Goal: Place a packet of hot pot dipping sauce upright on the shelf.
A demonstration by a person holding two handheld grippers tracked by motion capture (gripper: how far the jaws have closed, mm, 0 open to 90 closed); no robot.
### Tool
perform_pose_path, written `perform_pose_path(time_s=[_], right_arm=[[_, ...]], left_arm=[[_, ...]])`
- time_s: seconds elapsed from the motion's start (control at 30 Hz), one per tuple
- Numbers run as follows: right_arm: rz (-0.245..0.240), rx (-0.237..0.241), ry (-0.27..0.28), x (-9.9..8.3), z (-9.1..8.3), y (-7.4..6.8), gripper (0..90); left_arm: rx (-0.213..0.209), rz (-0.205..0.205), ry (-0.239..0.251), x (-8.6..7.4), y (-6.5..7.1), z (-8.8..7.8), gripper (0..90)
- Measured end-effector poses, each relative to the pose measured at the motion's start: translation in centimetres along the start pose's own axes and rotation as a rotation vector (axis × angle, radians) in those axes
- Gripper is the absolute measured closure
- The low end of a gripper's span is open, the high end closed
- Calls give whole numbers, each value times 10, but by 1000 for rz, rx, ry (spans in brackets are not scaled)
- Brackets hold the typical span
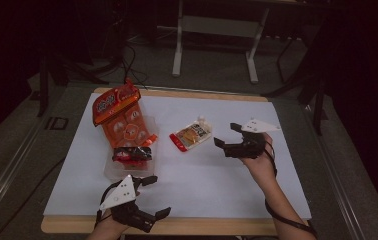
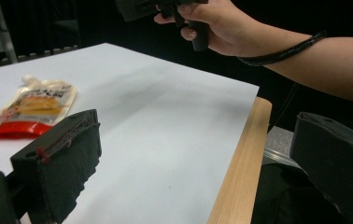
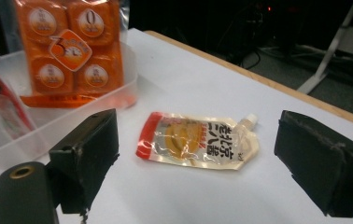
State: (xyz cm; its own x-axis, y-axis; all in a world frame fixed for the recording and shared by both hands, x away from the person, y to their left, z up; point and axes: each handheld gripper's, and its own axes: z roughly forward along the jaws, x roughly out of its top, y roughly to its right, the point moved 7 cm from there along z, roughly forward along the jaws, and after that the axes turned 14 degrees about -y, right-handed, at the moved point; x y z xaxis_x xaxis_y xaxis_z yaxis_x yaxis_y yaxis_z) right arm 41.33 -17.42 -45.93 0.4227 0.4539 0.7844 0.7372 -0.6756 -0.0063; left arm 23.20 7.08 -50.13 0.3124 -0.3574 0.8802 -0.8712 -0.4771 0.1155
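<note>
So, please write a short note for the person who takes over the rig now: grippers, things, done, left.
Left gripper: open, empty, at the near table edge beside the clear tray.
Right gripper: open, empty, pointing at the sauce pouch.
Things: the pouch lies flat on the white sheet, outside the tray. The orange snack pack and a small red-black packet are in the tray.
Done: two packs seem placed.
Left: probably pick up the pouch and put it in the tray.

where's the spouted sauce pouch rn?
The spouted sauce pouch lies flat on the white table sheet, mid-table in the high view, between the clear plastic bin and the open right gripper.
</note>
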Motion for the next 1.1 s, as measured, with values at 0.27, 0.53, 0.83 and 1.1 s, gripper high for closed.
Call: perform_pose_path(time_s=[0.27, 0.53, 0.83, 1.1], right_arm=[[65, -21, -29, 1, 24, 15, 178], [121, -35, -81, -1, 60, 32, 226], [168, -45, -122, -10, 91, 46, 365], [207, -71, -176, -17, 112, 58, 436]], left_arm=[[33, -16, 26, -14, -3, -2, 25], [54, -20, 23, -20, -2, -7, 25], [52, -30, 30, -23, -3, -10, 25], [56, -28, 30, -24, -1, -11, 25]])
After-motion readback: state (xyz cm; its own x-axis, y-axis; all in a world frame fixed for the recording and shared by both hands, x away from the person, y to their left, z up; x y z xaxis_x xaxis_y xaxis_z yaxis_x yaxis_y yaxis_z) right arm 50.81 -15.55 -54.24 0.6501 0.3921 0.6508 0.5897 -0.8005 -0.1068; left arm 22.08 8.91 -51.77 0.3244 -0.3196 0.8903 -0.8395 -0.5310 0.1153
